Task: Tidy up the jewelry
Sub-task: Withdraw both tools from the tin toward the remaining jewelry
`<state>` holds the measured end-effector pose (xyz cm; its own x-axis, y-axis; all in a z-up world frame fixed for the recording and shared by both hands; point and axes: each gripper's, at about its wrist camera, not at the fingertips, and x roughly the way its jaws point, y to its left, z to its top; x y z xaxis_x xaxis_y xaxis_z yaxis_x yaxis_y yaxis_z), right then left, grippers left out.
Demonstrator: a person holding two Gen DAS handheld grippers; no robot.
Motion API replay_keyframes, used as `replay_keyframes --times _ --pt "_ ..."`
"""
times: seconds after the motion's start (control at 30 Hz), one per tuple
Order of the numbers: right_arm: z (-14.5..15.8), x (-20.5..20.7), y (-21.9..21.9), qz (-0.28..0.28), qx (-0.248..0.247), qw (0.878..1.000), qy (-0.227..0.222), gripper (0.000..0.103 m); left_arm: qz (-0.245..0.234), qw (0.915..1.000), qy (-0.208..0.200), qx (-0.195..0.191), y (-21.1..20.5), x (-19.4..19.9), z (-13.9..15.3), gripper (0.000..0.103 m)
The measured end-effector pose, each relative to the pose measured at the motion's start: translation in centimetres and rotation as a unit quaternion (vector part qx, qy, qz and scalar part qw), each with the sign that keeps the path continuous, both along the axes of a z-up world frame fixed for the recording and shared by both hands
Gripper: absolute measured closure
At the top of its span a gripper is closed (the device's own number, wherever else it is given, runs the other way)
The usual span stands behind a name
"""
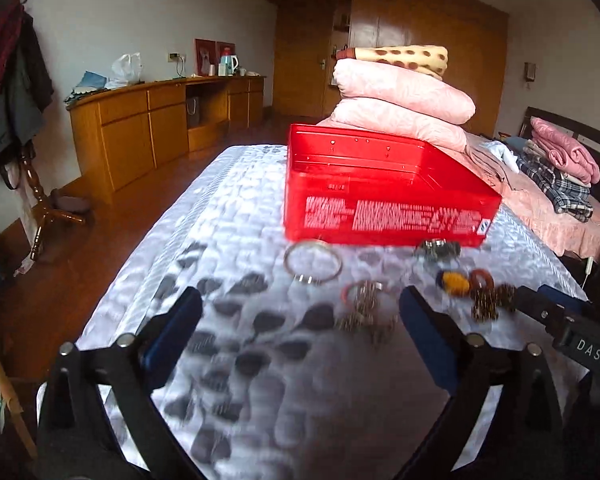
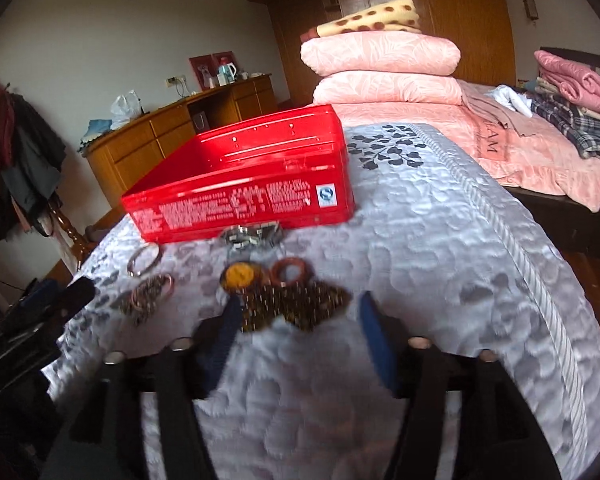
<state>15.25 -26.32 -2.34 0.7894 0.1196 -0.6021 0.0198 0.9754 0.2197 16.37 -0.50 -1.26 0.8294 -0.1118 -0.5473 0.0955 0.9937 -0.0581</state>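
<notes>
- Approaching the first pick: both grippers hang over the quilted bed [image 2: 440,240] with nothing between their fingers, and no jewelry seems to be in the red tin [image 2: 240,184] yet, though its floor is only partly seen.
- Left gripper [image 1: 300,332]: jaws spread wide, empty, just short of a small tangle of chain and ring [image 1: 364,304] lying on the near side of the red tin.
- Right gripper [image 2: 296,340]: jaws likewise wide apart and empty, its fingers flanking the near edge of a dark beaded piece [image 2: 296,304].
- Jewelry: a metal bangle [image 1: 312,266], a yellow-centred brooch [image 2: 238,276], a brown ring [image 2: 288,272] and a metal watch band [image 2: 252,236] all lie on the bed close before the red tin's printed front wall.
- Next move, as judged: lower one gripper over a single piece, close gently, then lift it over the tin's front wall; the beaded piece looks limp and may trail.
</notes>
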Motion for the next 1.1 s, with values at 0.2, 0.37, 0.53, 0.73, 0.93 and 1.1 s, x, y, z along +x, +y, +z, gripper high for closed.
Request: replay_keyframes --times 0.2,0.37,0.53,0.73,0.93,1.1 --pt "-0.3 -1.0 0.8 -0.002 -0.023 1.0 -0.008 0.015 0.013 0.9996 -0.008 0.023 0.2 -1.9 -1.3 0.005" --pt "-0.3 -0.9 1.0 -0.001 -0.032 0.999 0.003 0.008 0.004 0.9997 -0.001 0.022 0.1 -2.1 -1.8 0.005" --pt "-0.4 -0.1 0.8 0.001 -0.013 1.0 0.024 0.008 -0.004 1.0 0.001 0.006 0.0 -1.9 -1.3 0.005" --pt "0.0 1.2 0.6 -0.004 0.004 0.999 0.031 0.008 0.001 0.9997 -0.021 0.011 -0.5 -1.8 -0.4 0.005" --pt "-0.3 2.8 1.2 -0.011 -0.005 0.998 0.055 0.008 -0.002 0.9996 -0.025 0.012 -0.8 -1.5 -0.4 0.005" --pt "-0.3 3.5 1.3 -0.017 -0.008 0.998 0.063 0.008 -0.006 0.9998 -0.019 0.009 -0.8 -1.1 -0.6 0.005"
